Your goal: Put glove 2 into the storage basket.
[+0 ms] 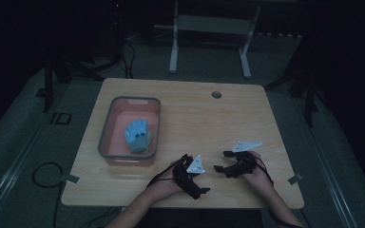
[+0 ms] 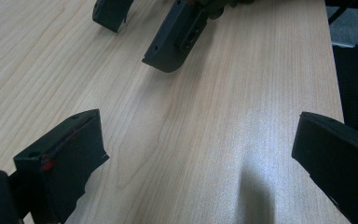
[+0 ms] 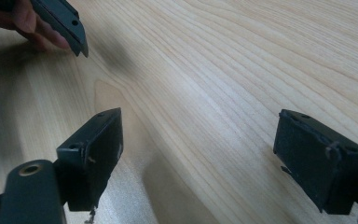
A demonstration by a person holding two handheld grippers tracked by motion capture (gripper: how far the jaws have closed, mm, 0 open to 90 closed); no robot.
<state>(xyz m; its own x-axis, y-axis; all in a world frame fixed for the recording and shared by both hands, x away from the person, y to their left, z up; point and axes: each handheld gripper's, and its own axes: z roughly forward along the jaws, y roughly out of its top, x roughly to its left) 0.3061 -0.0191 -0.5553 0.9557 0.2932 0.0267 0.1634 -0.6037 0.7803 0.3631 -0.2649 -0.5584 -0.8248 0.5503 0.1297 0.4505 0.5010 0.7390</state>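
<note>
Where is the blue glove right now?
In the high view, the blue glove lies inside the pink bin on the table's left side.

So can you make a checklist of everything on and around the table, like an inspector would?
Surface: wooden table, bare pale top with a round hole near the far edge.
Job's things: blue glove lying inside the pink bin on the table's left side.
Clutter: nothing seen.
Grippers: left gripper and right gripper sit low near the front edge, facing each other; both have jaws spread wide and hold nothing.
Cables: a black cable loops on the floor at the left; a thin one trails from each gripper.
Surroundings: dim room, grey floor, white table legs farther back.
</note>
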